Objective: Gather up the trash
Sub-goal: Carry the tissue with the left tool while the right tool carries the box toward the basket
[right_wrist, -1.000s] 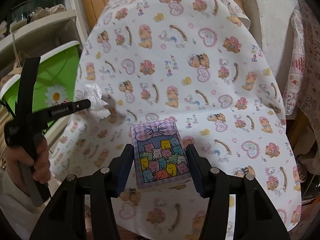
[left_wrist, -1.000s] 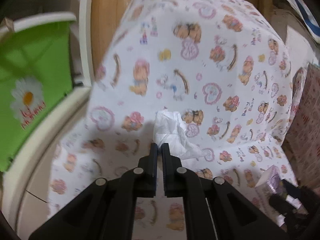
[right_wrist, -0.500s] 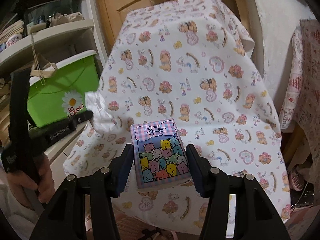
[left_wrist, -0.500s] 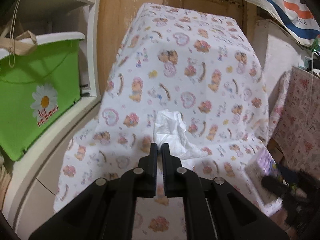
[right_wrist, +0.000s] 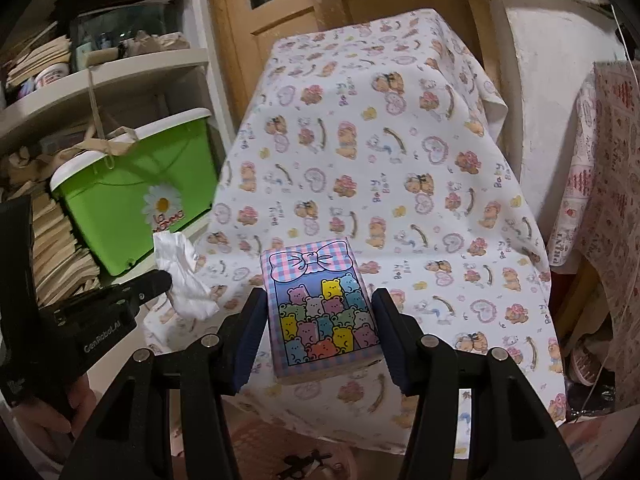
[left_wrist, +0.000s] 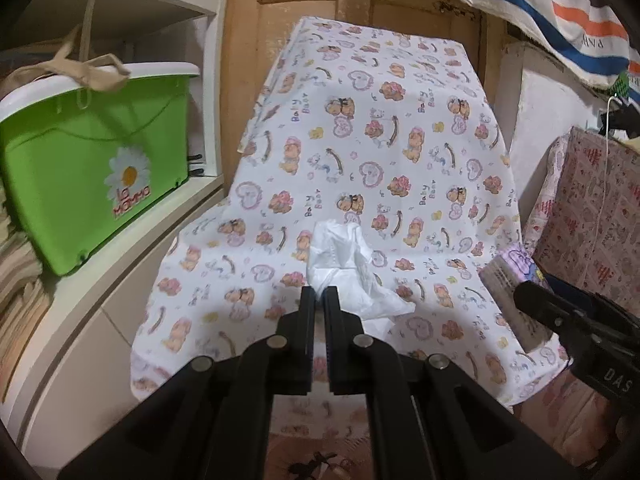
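The left gripper (left_wrist: 319, 294) is pinched tight on a crumpled white tissue (left_wrist: 347, 270), held in the air above the near end of the bear-print tablecloth (left_wrist: 380, 152). The right gripper (right_wrist: 318, 312) clamps a small pink-and-blue box (right_wrist: 322, 308) printed with bears between its 2 fingers (right_wrist: 250, 332), also lifted off the cloth. Both pieces look picked up, so collecting is likely about half done; neither has been dropped anywhere. The green bin (left_wrist: 88, 172) on the shelf at left seems the probable destination.
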